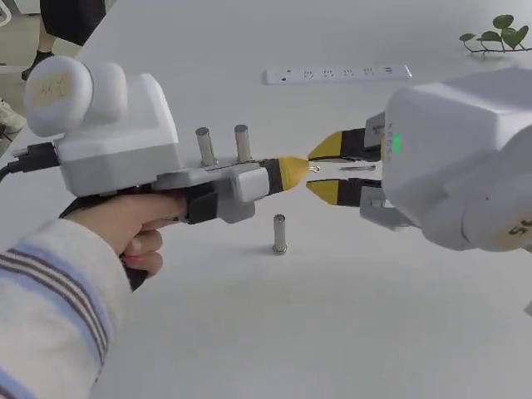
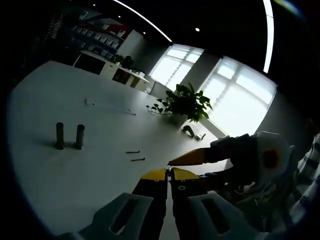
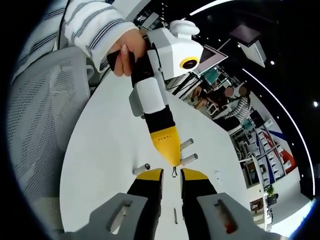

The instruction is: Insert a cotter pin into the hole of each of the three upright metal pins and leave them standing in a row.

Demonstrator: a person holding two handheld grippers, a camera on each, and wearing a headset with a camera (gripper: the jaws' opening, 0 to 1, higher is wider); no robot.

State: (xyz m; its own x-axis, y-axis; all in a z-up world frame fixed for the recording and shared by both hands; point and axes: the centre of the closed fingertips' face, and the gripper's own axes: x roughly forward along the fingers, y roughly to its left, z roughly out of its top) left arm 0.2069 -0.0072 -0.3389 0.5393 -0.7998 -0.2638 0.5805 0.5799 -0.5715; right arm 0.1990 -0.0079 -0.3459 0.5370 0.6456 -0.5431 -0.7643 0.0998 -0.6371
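Cotter pin between two hand-held grippers
Left hand-held gripper [image 2: 169,173] pinches a cotter pin [image 3: 174,172]; right hand-held gripper [image 1: 312,171] is spread around it, above three upright metal pins [image 1: 280,233].

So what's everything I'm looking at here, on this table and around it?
table: one, white, under everything.
metal pins: three, silver, upright on the table; two side by side, one apart.
held cotter pin: one, metal, in the shut left gripper.
loose cotter pins: two, dark, lying on the table.
power strip: one, white, far side of the table.
plant: one, green, table's far edge.
chair: one, grey mesh, beside the table.
left gripper: one, white, yellow-tipped, in a hand with a striped sleeve.
right gripper: one, white, yellow-tipped, jaws open, facing the left gripper's tip.
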